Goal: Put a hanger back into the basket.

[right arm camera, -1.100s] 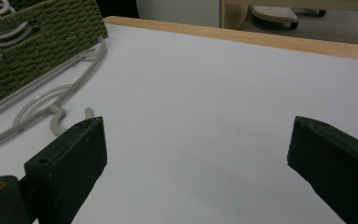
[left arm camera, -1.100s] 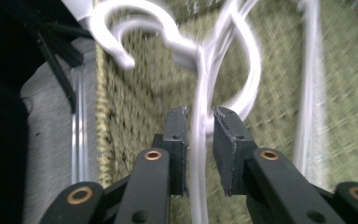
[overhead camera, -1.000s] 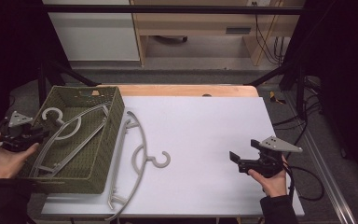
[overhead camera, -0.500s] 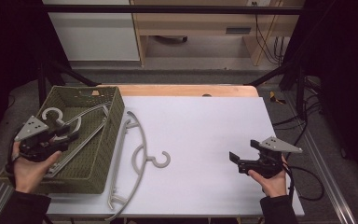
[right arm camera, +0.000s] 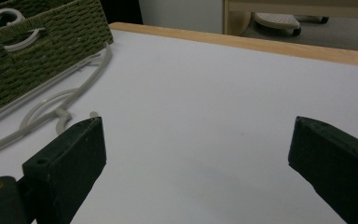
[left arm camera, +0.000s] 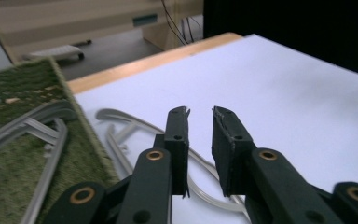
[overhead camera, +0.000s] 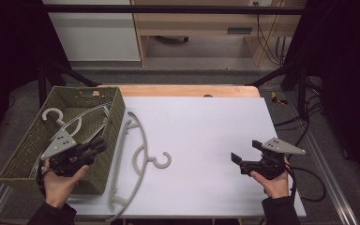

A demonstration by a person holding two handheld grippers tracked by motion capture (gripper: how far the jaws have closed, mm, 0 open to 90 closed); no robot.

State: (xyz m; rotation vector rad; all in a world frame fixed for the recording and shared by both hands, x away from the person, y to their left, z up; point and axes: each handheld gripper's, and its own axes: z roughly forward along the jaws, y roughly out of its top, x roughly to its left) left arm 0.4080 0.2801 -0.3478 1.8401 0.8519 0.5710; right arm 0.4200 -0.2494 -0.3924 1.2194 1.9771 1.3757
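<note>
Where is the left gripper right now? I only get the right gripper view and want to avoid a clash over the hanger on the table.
Observer: The left gripper hovers over the basket's right side, pointing toward that hanger.
Operator: Is it holding anything?
Observer: No. In the left gripper view its jaws stand a narrow gap apart with nothing between them.
Operator: And where is mine relative to the hanger?
Observer: The right gripper sits well to the hanger's right, with bare table between.
</note>
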